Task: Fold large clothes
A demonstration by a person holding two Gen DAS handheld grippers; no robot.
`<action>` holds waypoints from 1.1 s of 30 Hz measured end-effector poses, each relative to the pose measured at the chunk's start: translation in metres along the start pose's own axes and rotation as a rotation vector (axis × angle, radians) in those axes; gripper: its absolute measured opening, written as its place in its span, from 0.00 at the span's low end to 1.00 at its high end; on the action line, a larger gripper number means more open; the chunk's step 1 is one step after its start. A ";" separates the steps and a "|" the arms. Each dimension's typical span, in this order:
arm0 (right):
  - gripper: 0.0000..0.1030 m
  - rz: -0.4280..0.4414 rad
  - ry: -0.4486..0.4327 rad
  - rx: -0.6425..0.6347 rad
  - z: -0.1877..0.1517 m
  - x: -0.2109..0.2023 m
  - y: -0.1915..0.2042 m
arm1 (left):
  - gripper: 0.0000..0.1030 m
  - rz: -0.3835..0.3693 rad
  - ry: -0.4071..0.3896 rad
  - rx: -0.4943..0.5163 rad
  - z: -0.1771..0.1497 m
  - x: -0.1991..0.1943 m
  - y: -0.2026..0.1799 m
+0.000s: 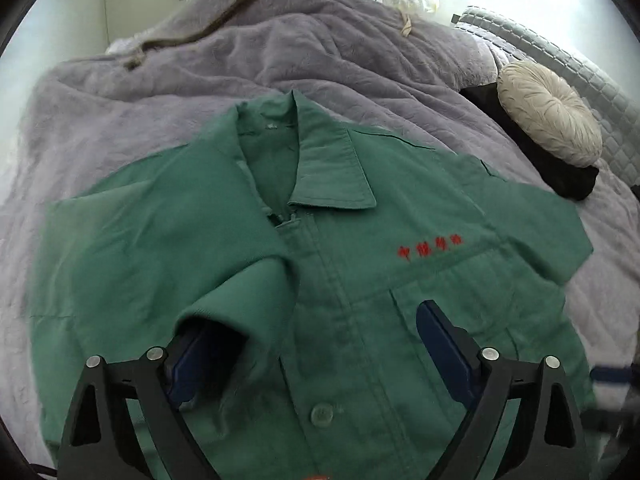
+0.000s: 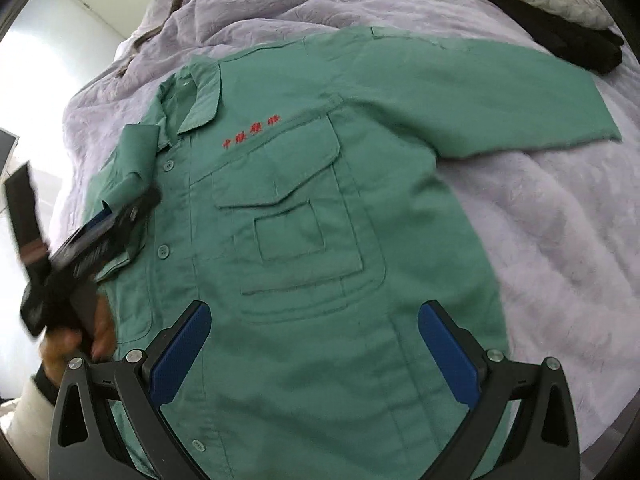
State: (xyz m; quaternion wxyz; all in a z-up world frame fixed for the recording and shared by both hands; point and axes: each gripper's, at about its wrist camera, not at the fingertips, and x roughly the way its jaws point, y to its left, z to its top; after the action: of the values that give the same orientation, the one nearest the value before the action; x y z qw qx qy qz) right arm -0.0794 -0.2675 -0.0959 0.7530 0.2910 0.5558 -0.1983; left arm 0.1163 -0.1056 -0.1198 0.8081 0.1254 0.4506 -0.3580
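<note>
Two grippers work over a green work jacket [image 2: 304, 208] spread front-up on a bed covered by a lilac blanket [image 2: 560, 240], the collar toward the upper left of the right wrist view and one sleeve stretched out to the upper right.

At lower centre of the left wrist view, the left gripper [image 1: 316, 344] has its blue-padded fingers [image 1: 444, 344] spread wide. The cuff end of the folded-in sleeve [image 1: 236, 296] is draped over the finger at lower left, hiding most of that pad; the other finger stands free above the chest pocket area, and whether it touches the cloth cannot be told. Seen at left centre of the right wrist view, the same gripper reaches under that sleeve end beside the button placket, with the person's left hand [image 2: 80, 340] gripping its handle at lower left.

At the bottom of the right wrist view, the right gripper [image 2: 316, 344] also has its fingers [image 2: 180, 348] spread wide, holding nothing, poised over the jacket's lower front below the flapped pocket [image 2: 288, 216].

Red embroidered characters [image 2: 252, 130] run above that pocket. A round cream cushion [image 1: 548, 116] lies on a dark garment [image 1: 560, 172] at the upper right of the left wrist view, near the quilted headboard [image 1: 580, 64].
</note>
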 end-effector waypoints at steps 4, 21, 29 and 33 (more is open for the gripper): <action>1.00 0.004 -0.040 -0.111 0.016 -0.004 0.030 | 0.92 0.055 -0.027 0.009 -0.028 -0.050 0.018; 0.95 0.039 -0.035 -0.581 0.046 0.137 0.295 | 0.92 0.446 0.066 -0.405 -0.111 -0.060 0.177; 0.18 0.139 -0.118 -0.431 0.085 0.102 0.242 | 0.92 0.390 0.071 -0.454 -0.112 -0.053 0.192; 0.19 0.158 -0.166 -0.233 0.119 0.072 0.152 | 0.92 0.390 0.073 -0.435 -0.111 -0.052 0.192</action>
State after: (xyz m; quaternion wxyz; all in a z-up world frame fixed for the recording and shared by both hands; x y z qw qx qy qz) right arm 0.1229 -0.2303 -0.1059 0.8381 0.2272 0.4865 -0.0962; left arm 0.1603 0.1140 -0.1626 0.8528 0.0461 0.5130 -0.0862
